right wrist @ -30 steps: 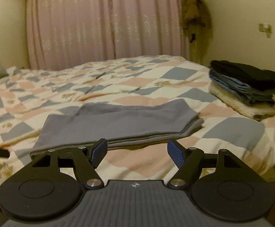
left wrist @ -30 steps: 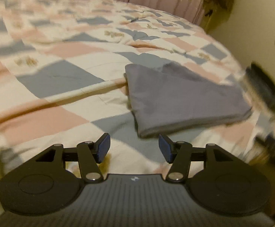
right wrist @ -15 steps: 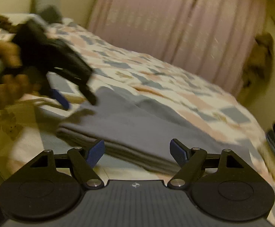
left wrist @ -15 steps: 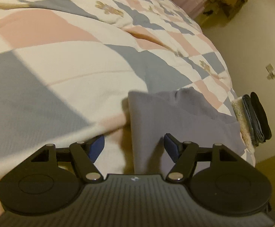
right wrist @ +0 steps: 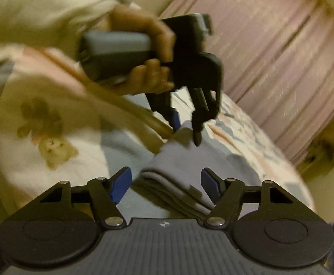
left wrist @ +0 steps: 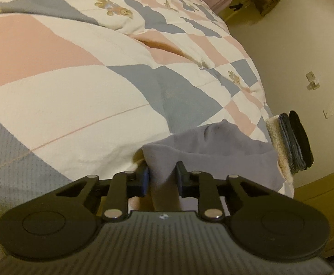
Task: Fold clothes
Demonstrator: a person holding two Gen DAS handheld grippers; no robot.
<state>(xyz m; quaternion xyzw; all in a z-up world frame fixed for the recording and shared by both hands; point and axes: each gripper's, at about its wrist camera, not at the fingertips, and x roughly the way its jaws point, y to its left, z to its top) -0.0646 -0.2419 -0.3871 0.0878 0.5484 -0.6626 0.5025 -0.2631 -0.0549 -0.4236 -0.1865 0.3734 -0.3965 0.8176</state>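
A folded grey garment lies on the checked quilt near the bed's edge. My left gripper is shut on the garment's near corner, with the cloth pinched between its blue pads. In the right wrist view the left gripper shows gripping the far corner of the garment. My right gripper is open, its jaws on either side of the garment's stacked near edge, close above it.
A stack of folded clothes, cream, grey and black, sits at the bed's corner by the wall. Pink curtains hang behind the bed. The quilt spreads wide to the left.
My left gripper moved down onto the garment's corner and shut on it. My right gripper swung around to the garment's other corner and came close, still open.
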